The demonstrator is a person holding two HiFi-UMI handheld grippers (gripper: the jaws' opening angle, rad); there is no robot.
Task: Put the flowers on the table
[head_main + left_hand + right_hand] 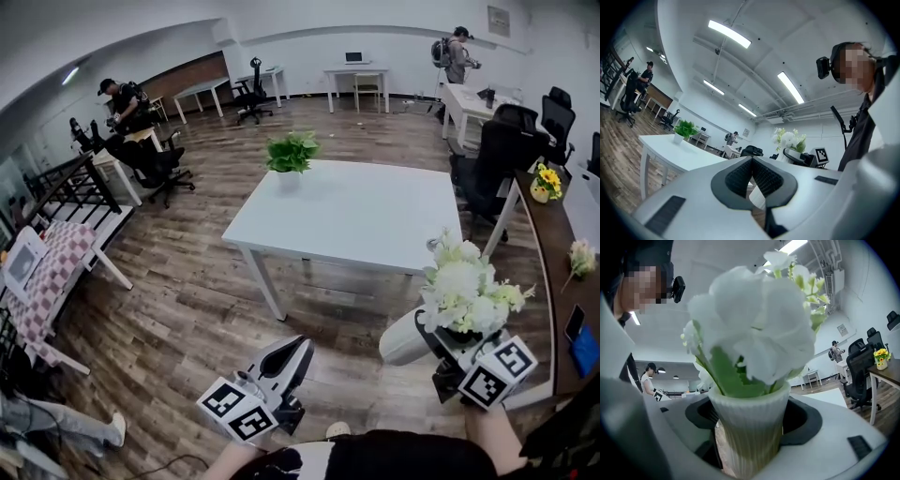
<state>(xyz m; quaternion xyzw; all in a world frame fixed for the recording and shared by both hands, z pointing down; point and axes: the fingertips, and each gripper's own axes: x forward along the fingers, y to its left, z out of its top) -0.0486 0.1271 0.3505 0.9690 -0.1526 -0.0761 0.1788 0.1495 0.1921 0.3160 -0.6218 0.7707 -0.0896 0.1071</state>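
Now the right gripper, at the lower right of the head view, has its fingers clamped on the ribbed white vase of the white flowers. The flowers are held in the air over the wood floor, just below the lower right corner of the white tabletop. At lower centre, the left gripper holds nothing, its fingers pressed together. A green potted plant stands at the tabletop's upper left corner.
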